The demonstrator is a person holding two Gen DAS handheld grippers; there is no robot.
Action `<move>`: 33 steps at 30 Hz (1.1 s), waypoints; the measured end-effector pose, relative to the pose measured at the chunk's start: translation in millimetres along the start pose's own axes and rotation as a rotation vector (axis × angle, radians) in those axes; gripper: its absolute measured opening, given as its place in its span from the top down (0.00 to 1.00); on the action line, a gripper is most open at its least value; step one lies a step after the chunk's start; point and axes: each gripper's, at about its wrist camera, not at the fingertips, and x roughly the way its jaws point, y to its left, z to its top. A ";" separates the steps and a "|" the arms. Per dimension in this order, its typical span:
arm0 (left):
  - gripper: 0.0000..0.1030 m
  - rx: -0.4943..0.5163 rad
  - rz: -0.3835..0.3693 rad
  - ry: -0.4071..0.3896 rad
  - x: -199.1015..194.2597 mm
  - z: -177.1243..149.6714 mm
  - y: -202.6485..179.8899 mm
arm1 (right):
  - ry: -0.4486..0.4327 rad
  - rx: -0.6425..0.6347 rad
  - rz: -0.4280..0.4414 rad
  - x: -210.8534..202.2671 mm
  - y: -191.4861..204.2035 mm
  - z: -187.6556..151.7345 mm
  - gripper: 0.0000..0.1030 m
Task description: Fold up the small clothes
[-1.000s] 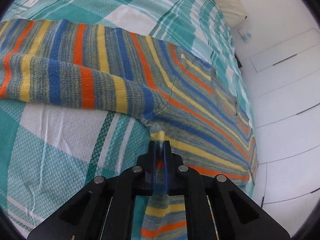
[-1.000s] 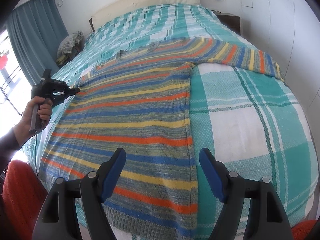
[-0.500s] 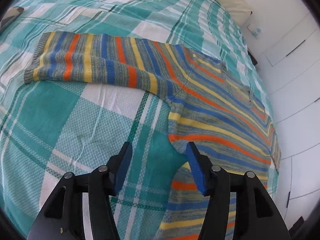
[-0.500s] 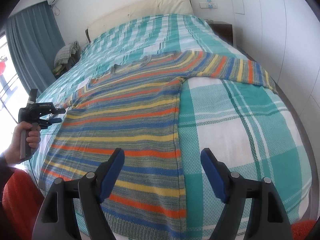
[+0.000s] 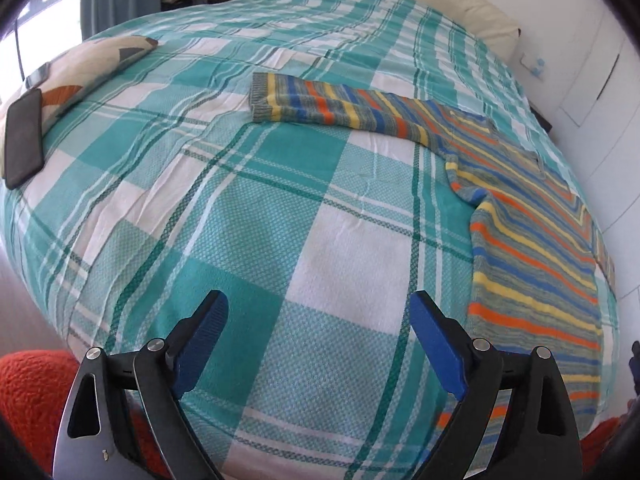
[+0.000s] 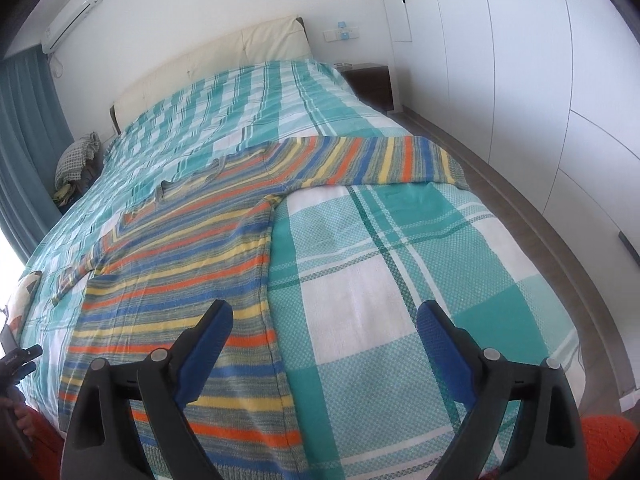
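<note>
Both sets of tongs are empty right now, and their jaws are opening wider as I watch. Nothing sits between the blue pads on either one.

From my left gripper (image 5: 318,344) the striped sweater (image 5: 532,240) lies off to the right and ahead of the fingers, flat on the plaid bedspread (image 5: 224,208). Directly under those tongs I only see bare plaid cloth. One sleeve (image 5: 328,106) stretches out to the left, well ahead of the tongs, with its grey cuff as the far left end. So the sleeve's long axis runs crosswise to the way the fingers point.

From my right gripper (image 6: 324,340) the same sweater (image 6: 180,280) is spread beneath and ahead of the left finger. Its body runs lengthwise up the bed, hem nearest the tongs and neckline (image 6: 188,178) pointing away toward the headboard (image 6: 224,56). The side seam lines up roughly below the gap between the fingers, a bit left of centre. The other sleeve (image 6: 380,160) sticks out to the right, ahead of the right finger, again square to the body.

A dark phone (image 5: 24,140) rests on a pillow (image 5: 92,64) far out to the left of my left tongs.

A person's hand (image 6: 16,412) with the other tool barely shows at the left edge of the right view.
</note>
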 end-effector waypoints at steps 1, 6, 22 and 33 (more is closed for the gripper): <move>0.10 -0.008 -0.006 0.004 1.6 0.7 1.2 | 0.005 -0.006 -0.010 1.6 -0.1 -0.9 0.09; 0.09 -0.009 0.077 -0.075 1.5 4.5 1.6 | 0.026 -0.011 -0.031 7.0 -2.0 -3.8 0.09; 0.01 0.017 0.192 0.032 35.3 -6.0 11.5 | 0.010 0.061 -0.019 0.5 -19.3 -0.5 0.09; 0.00 -0.006 0.157 0.075 41.0 -6.8 17.5 | 0.016 0.053 -0.018 1.6 -16.4 -0.9 0.09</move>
